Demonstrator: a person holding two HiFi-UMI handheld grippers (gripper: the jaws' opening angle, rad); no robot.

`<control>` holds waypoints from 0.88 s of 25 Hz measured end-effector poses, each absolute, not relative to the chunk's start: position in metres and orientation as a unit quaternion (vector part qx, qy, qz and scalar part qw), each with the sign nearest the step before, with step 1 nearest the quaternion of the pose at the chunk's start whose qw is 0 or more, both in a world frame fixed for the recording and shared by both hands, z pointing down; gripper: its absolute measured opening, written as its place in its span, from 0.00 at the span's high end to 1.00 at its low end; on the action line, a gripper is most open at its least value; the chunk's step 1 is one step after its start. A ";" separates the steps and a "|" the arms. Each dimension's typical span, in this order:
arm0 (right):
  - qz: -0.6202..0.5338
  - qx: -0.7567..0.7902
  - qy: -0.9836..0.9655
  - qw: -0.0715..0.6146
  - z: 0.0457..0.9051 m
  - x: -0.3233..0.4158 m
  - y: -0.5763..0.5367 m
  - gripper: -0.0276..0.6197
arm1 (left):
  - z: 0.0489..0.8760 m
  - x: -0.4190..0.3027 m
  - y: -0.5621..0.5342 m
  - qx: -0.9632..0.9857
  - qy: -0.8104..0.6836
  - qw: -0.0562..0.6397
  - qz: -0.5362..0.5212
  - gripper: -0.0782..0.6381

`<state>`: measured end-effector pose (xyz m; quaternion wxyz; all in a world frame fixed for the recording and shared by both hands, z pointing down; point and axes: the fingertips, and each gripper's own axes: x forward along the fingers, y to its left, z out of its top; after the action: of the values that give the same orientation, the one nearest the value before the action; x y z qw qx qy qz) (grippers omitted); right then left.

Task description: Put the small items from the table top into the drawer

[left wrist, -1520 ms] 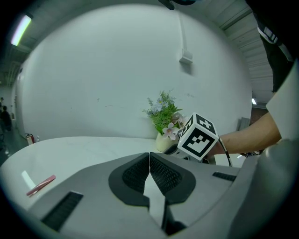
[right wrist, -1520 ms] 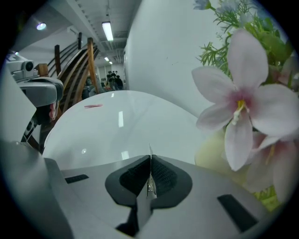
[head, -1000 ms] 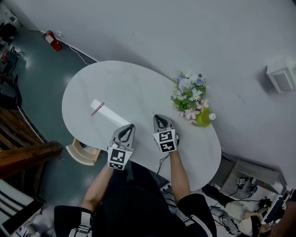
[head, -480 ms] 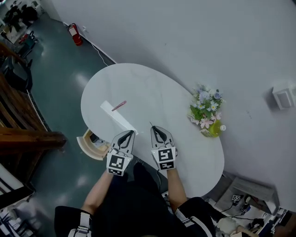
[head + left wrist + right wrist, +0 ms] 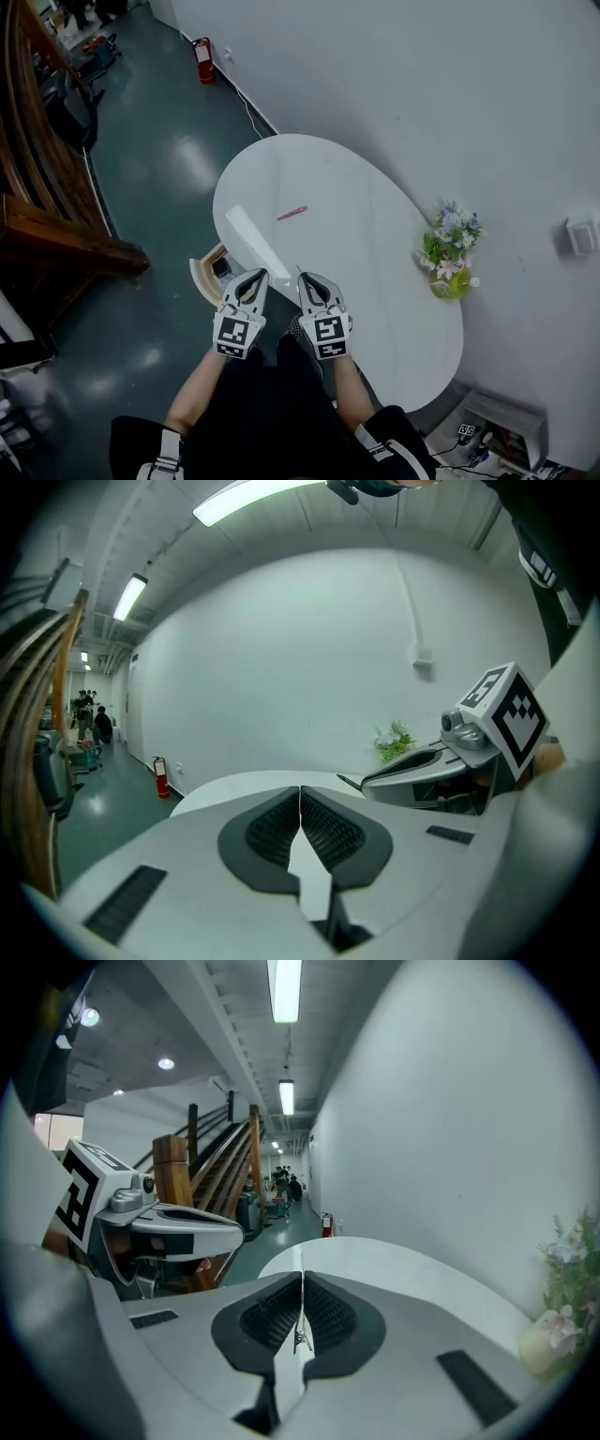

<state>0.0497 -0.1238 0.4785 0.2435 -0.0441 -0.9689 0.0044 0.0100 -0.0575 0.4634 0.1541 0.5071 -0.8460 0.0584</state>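
Looking along the right tool (image 5: 301, 1283), a thin clip (image 5: 301, 1337), perhaps, sits pinched, faint overhead; left tool (image 5: 300, 797) closed, empty.

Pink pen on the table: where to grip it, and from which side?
Grip the pink pen at mid-length, coming straight down, jaws across its thin width. It lies flat and slanted on the bare table, apart from the white strip. Probably use the left gripper, shut and empty; the right gripper is shut on a thin metal piece.
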 end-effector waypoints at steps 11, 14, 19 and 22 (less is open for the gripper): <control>-0.005 -0.112 -0.966 0.233 0.470 0.021 0.007 0.91 | 0.459 -0.012 0.069 0.453 -0.875 0.162 0.046 0.86; -0.006 -0.117 -0.966 0.231 0.468 0.018 0.034 0.91 | 0.452 -0.017 0.097 0.445 -0.881 0.153 0.043 0.86; -0.012 -0.118 -0.966 0.231 0.469 0.012 0.073 0.91 | 0.451 -0.022 0.138 0.442 -0.884 0.149 0.041 0.86; -0.015 -0.117 -0.965 0.232 0.470 0.009 0.090 0.91 | 0.454 -0.022 0.157 0.442 -0.884 0.149 0.037 0.86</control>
<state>0.0094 0.0896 0.4699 0.2320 -0.1174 -0.9655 -0.0147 -0.0221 0.1569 0.4537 0.1490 0.4420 -0.8838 0.0371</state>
